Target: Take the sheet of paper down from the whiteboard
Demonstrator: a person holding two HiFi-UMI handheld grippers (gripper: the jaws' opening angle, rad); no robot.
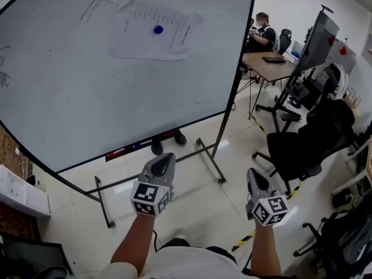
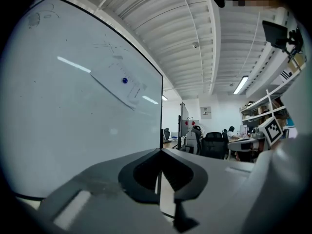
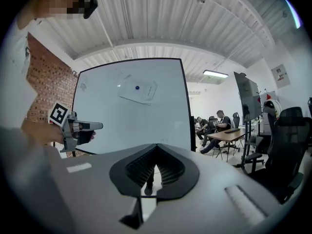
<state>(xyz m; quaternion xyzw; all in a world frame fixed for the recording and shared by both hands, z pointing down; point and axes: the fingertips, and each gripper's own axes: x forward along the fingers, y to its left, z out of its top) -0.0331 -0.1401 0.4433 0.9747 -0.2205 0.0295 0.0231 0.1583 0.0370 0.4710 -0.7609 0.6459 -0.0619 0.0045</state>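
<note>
A white sheet of paper (image 1: 152, 29) hangs high on the whiteboard (image 1: 70, 92), pinned by a round blue magnet (image 1: 158, 30). The same sheet of paper (image 3: 138, 91) shows in the right gripper view and, slanted, as the sheet of paper (image 2: 122, 86) in the left gripper view. My left gripper (image 1: 164, 163) and right gripper (image 1: 256, 178) are held level in front of the board's lower edge, well short of the sheet. Both are shut with nothing between the jaws. The left gripper (image 3: 90, 126) also appears in the right gripper view.
The whiteboard stands on a metal floor frame (image 1: 203, 156). A black office chair (image 1: 308, 138) and a screen on a stand (image 1: 317, 42) are at right. A person sits at a brown desk (image 1: 270, 63) behind. A brick wall (image 3: 46, 87) is left of the board.
</note>
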